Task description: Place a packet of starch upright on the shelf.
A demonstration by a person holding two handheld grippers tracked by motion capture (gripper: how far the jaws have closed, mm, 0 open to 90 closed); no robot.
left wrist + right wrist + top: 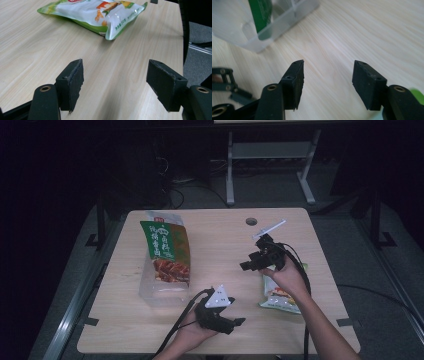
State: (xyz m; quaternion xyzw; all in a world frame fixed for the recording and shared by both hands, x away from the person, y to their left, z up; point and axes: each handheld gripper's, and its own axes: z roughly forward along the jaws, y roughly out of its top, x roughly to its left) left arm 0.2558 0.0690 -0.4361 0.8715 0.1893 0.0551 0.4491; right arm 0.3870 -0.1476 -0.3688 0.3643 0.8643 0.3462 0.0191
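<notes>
Green snack bag [281, 296] lies at three o'clock under the right gripper [248, 265], jaws spread, empty. Left gripper [239, 322], at six o'clock, jaws spread too.

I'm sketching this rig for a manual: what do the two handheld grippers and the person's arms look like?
Both are black. The left gripper carries a grey three-cornered plate on top and trails black cables. The right gripper bears a pale flat bar at its top and a black cable along the forearm. Each has two blocky black jaws with foam-like pads and brass-ringed pivots. The forearms are bare, no sleeves.
</notes>
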